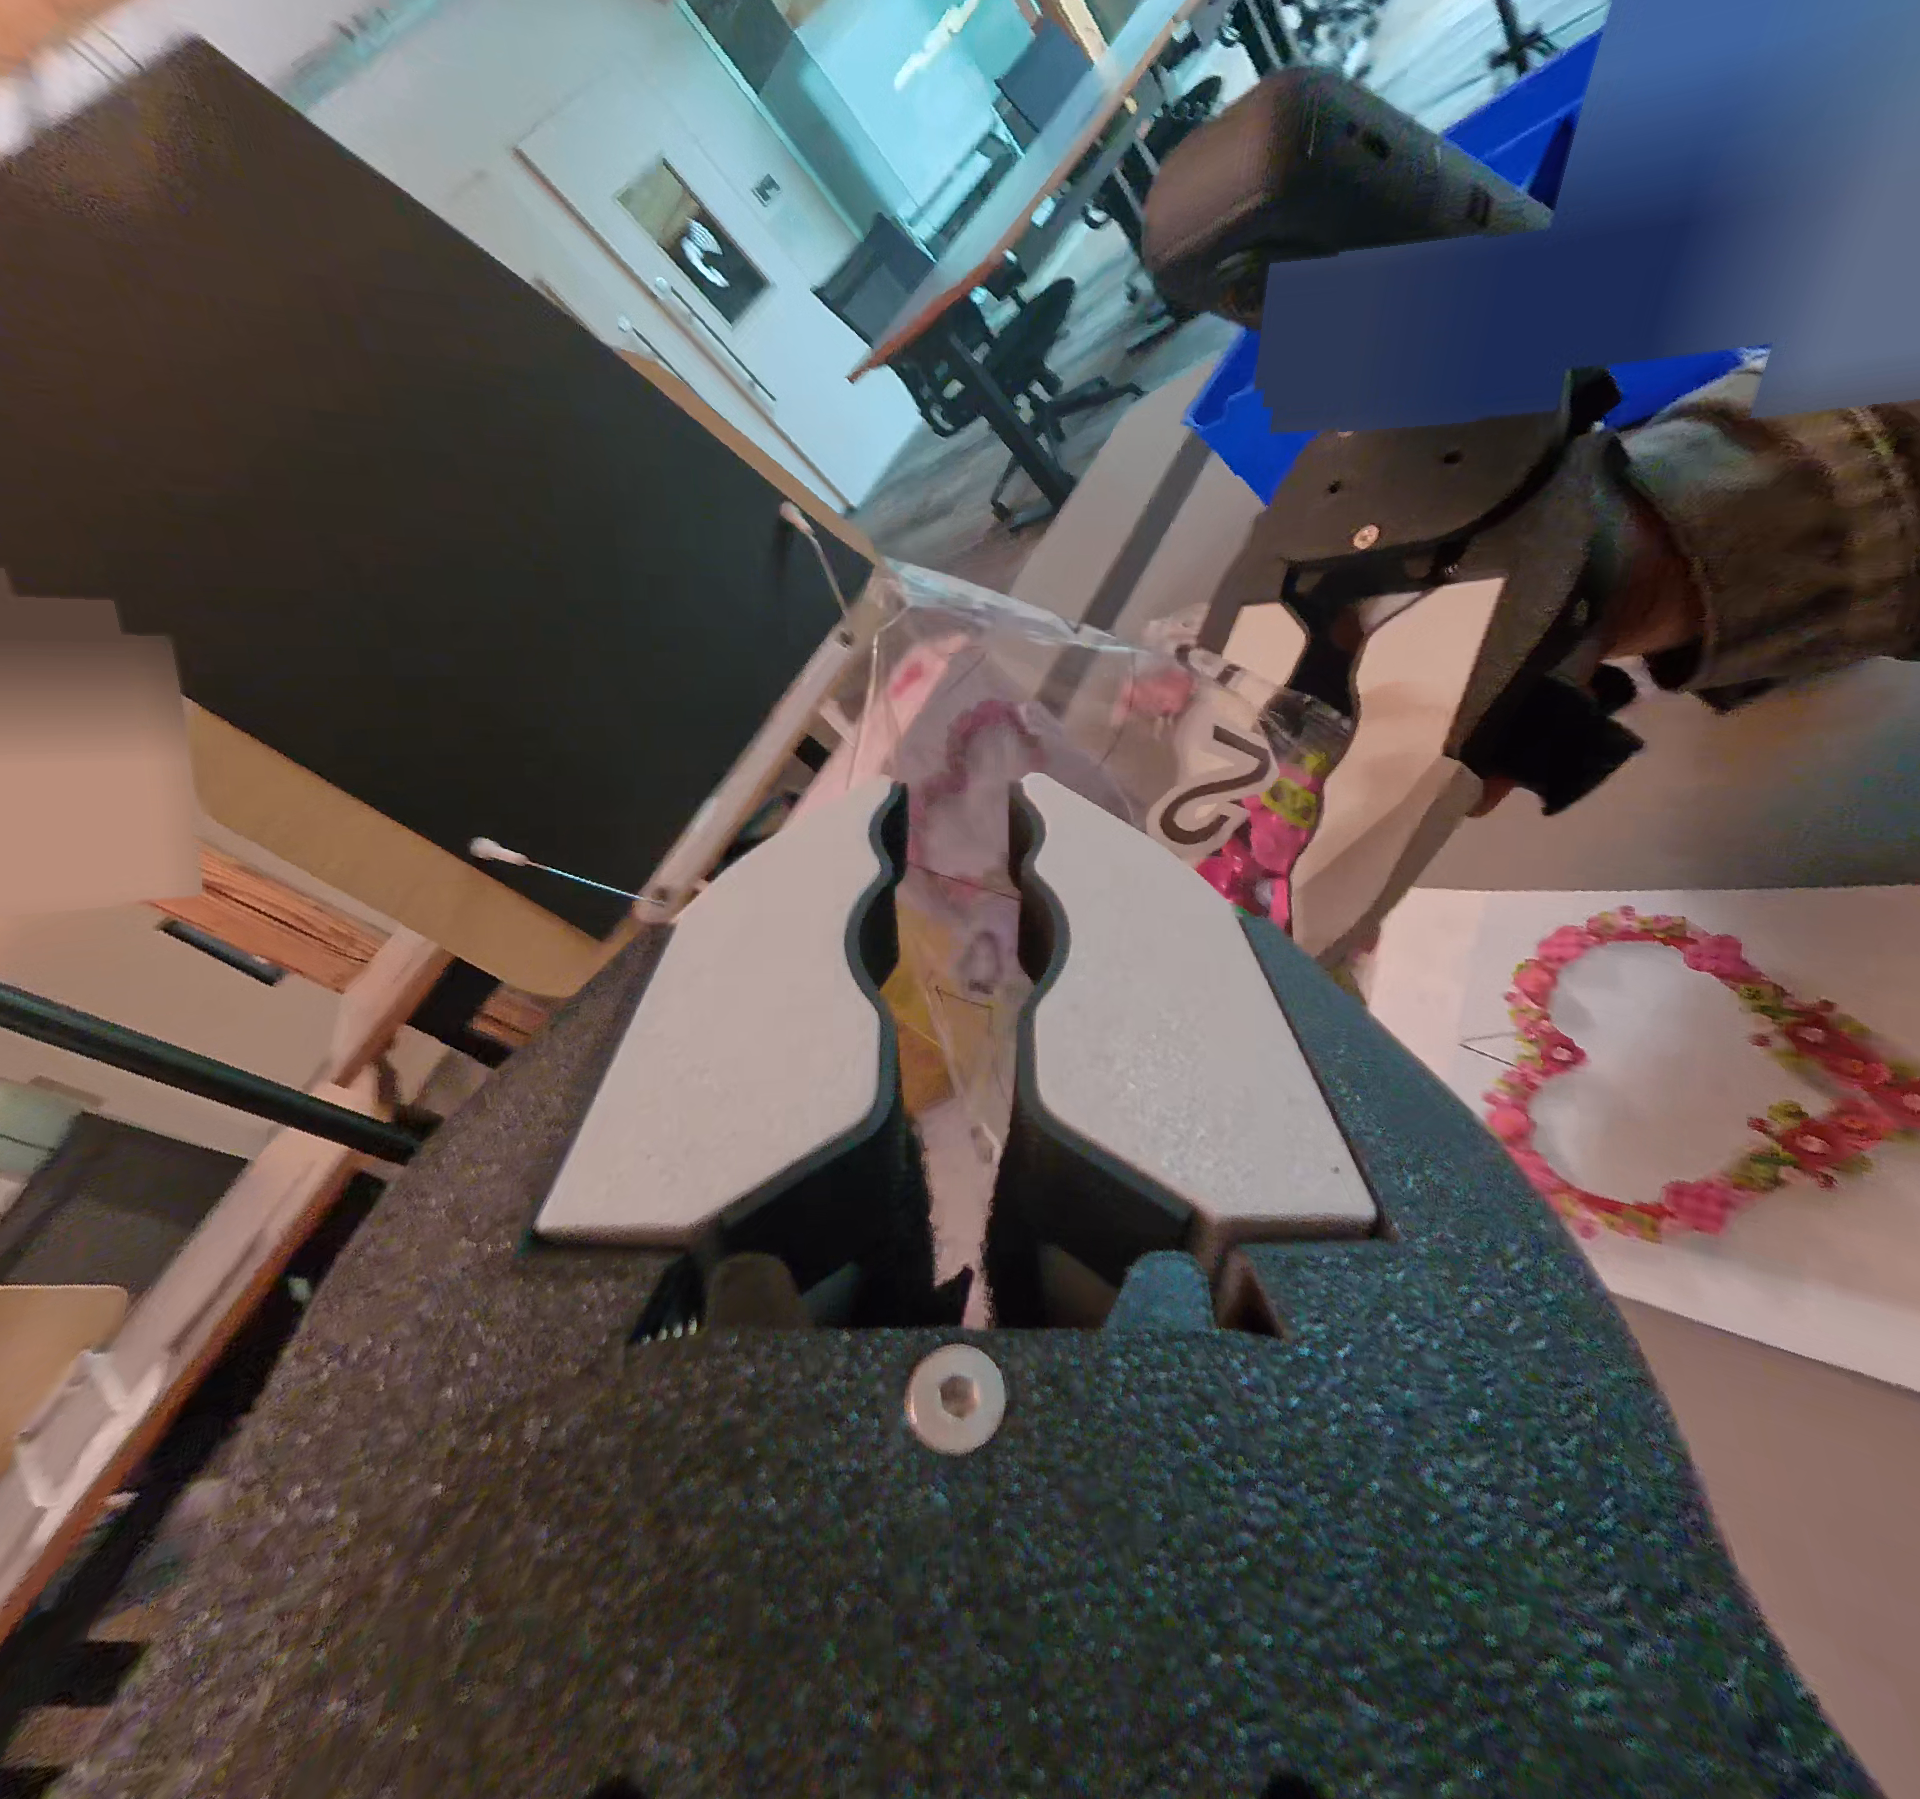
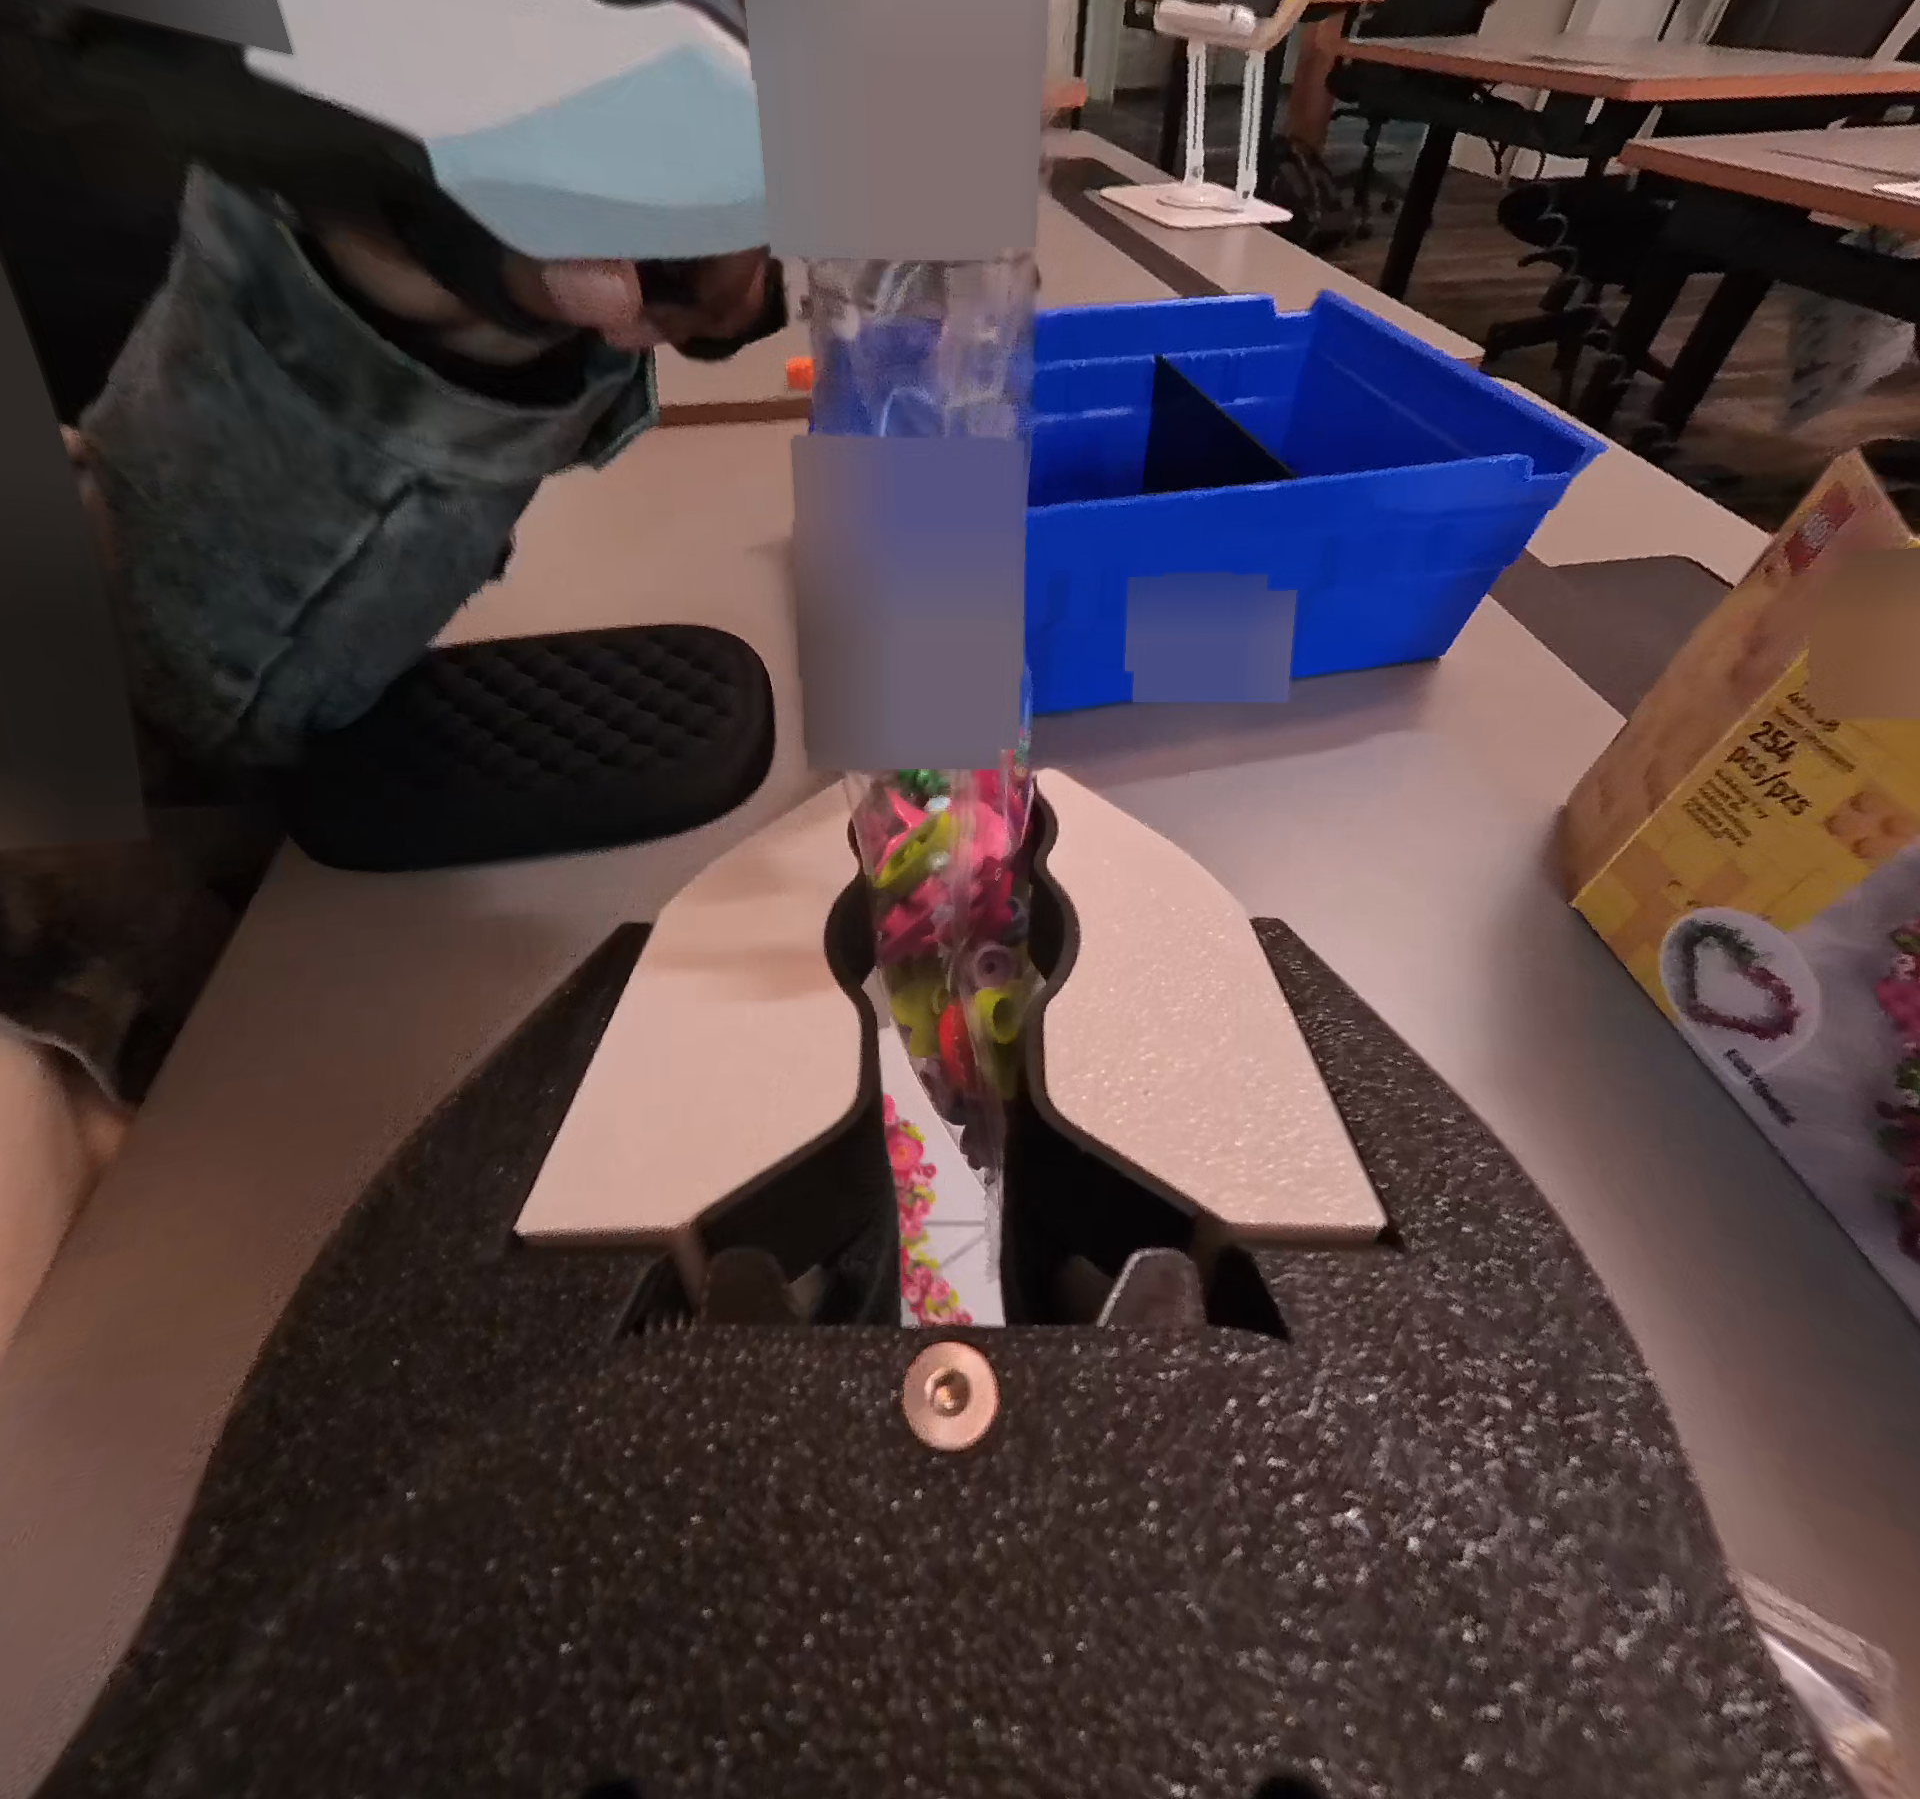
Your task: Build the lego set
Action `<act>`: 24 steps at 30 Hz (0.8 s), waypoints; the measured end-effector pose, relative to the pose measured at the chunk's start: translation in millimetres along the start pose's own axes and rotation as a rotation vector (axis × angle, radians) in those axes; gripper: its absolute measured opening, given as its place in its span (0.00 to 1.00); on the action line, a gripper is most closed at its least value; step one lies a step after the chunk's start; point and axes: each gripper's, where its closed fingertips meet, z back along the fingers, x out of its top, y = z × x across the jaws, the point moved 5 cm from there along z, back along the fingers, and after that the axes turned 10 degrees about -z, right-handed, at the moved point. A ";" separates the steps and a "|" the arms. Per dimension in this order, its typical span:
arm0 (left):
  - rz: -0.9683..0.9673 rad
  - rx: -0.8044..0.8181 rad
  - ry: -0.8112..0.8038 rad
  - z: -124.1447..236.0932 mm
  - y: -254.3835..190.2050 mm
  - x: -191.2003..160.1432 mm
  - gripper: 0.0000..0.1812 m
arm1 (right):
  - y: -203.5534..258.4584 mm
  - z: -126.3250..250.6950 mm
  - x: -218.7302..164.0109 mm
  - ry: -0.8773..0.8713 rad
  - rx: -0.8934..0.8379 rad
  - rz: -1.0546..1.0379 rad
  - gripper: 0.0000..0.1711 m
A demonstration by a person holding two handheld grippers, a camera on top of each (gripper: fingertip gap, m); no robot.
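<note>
A clear plastic bag of small pink, lime and red lego pieces (image 2: pixel 951 928) is stretched between my two grippers above the grey table (image 2: pixel 1299 814). My right gripper (image 2: pixel 951 814) is shut on its filled lower end. My left gripper (image 1: pixel 961 793) is shut on the bag's thin clear end (image 1: pixel 966 762). In the left wrist view the right gripper (image 1: pixel 1330 814) shows farther off, clamped on the pink pieces (image 1: pixel 1262 840), with a hand and sleeve behind it. In the right wrist view the left gripper's pale fingers (image 2: pixel 582 139) show at upper left, by the bag's top.
An instruction sheet with a pink flower heart (image 1: pixel 1704 1074) lies on the table. A yellow lego box (image 2: pixel 1766 866) stands at the right. A blue divided bin (image 2: pixel 1299 544) sits behind the bag. A black padded rest (image 2: pixel 540 741) is at the left. A black screen on a stand (image 1: pixel 312 450) is nearby. My right fingertips sit around 10 centimetres from my left ones.
</note>
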 end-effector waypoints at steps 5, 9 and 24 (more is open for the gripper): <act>0.201 -0.199 0.004 4.5 2.2 -11.4 0.11 | -1.6 5.5 -2.6 0.090 -0.077 0.175 0.14; 0.200 -0.252 0.041 4.6 2.3 -18.2 0.10 | -2.5 6.2 -2.9 0.104 -0.096 0.214 0.14; 0.146 -0.125 0.004 13.1 10.5 -15.6 0.07 | -3.4 12.9 -1.3 0.028 -0.012 0.061 0.14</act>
